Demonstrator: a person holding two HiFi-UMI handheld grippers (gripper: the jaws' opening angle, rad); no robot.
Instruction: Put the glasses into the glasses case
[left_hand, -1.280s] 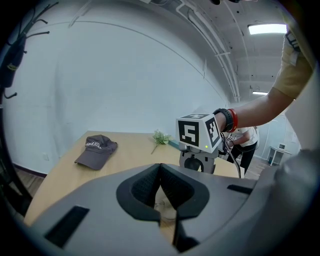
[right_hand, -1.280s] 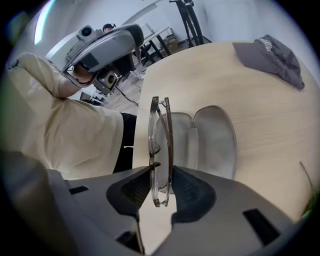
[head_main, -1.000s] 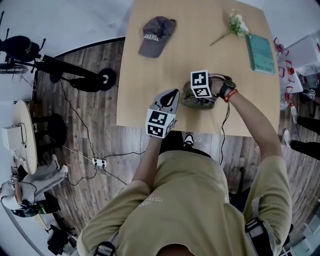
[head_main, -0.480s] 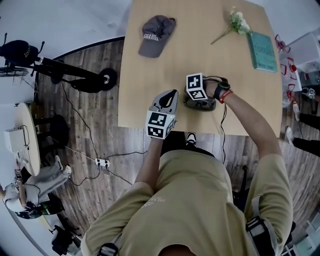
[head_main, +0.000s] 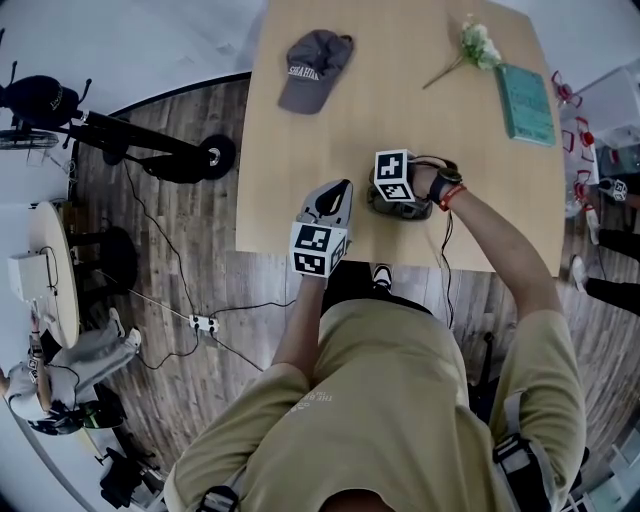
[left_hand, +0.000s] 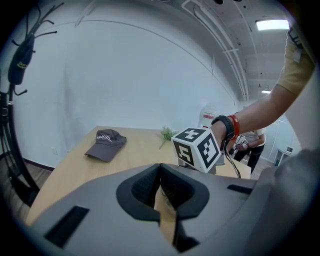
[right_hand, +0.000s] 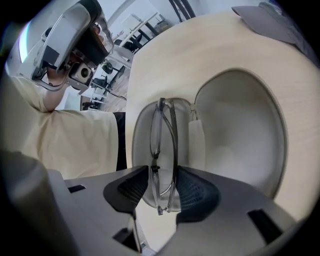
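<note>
1 small change matters: your right gripper (right_hand: 164, 189) has sunk a little toward the table (right_hand: 165, 60), and its jaws are opening now. The folded glasses (right_hand: 162, 145) stand on edge between them, low in the middle of the right gripper view, inside the narrower half of the open glasses case (right_hand: 235, 140). The pads look barely clear, so the placing seems nearly done. Your left gripper (left_hand: 161, 176), jaws together on nothing, hangs left of centre in the head view.
</note>
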